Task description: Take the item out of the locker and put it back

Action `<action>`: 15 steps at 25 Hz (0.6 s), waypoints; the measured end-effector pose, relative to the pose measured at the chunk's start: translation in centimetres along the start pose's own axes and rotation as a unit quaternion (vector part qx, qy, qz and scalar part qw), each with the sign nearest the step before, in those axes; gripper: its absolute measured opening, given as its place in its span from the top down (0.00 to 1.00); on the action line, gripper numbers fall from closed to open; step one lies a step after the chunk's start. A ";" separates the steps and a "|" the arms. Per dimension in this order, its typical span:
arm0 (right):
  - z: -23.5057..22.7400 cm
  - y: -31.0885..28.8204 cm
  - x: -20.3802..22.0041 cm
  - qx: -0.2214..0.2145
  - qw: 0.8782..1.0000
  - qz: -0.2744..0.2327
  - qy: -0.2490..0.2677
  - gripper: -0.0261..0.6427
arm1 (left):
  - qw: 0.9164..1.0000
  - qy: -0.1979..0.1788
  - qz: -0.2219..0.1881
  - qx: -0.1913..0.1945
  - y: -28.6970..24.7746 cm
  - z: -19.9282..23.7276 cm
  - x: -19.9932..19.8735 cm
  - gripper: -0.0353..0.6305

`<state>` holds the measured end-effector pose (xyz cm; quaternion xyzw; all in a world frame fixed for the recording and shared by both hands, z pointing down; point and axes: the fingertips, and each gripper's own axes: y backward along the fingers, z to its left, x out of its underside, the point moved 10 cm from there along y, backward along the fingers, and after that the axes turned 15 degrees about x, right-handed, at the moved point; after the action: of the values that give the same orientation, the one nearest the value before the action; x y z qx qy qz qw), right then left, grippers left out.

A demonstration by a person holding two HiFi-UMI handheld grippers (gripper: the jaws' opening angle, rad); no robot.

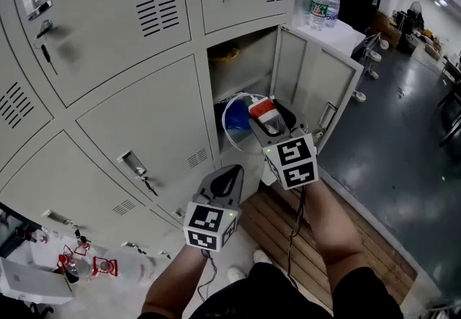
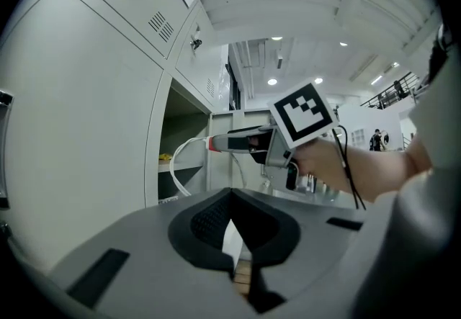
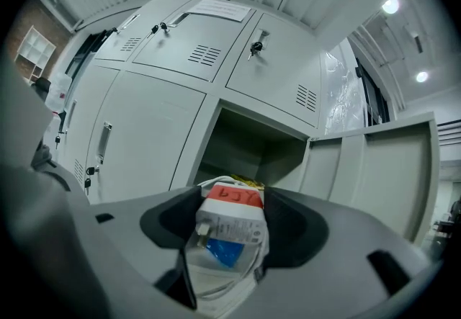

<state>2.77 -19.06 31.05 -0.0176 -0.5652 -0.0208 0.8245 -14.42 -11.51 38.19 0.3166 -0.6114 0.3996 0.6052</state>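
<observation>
Right tongs clamp a white charger before the open locker.

The adapter I hold is white with a red-orange top and a blue patch beneath. The lockers are pale grey, my marker cubes black squares on white, the floor slats brown.

The charger, white with a red-taped end, sits in a clear bag with its white cable, clamped in the right gripper before the open locker.
</observation>
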 end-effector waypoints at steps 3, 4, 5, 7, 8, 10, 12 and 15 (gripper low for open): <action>0.0 -0.7 -0.5 0.002 1.000 -0.001 -0.004 0.56 | 1.000 0.000 -0.001 0.003 0.0 0.4 -0.1 0.94; 0.0 -1.0 -0.7 0.001 1.000 -0.001 -0.006 0.56 | 1.000 -0.001 -0.002 0.003 0.0 0.5 -0.2 0.94; 0.0 -1.3 -0.9 0.000 1.000 -0.001 -0.007 0.56 | 1.000 -0.001 -0.003 0.004 0.0 0.6 -0.3 0.94; 0.1 -2.0 -1.2 0.000 1.000 0.000 -0.010 0.56 | 1.000 -0.002 -0.004 0.004 0.0 0.9 -0.5 0.94; 0.1 -2.5 -1.4 -0.001 1.000 -0.001 -0.013 0.56 | 1.000 -0.003 -0.005 0.004 -0.1 1.1 -0.6 0.94; 0.0 -3.4 -1.8 -0.001 1.000 -0.002 -0.016 0.56 | 1.000 -0.006 -0.006 0.003 -0.2 1.4 -0.9 0.94; -0.2 -4.5 -2.1 -0.002 1.000 -0.005 -0.017 0.56 | 1.000 -0.008 -0.006 0.001 -0.5 1.7 -1.1 0.94; -0.5 -6.1 -2.4 -0.005 1.000 -0.006 -0.020 0.56 | 1.000 -0.009 -0.008 -0.003 -1.0 2.4 -1.3 0.94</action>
<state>1.99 -25.12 28.65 -0.0187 -0.5818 -0.0285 0.8127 -14.60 -14.19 37.14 0.3232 -0.6158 0.3900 0.6035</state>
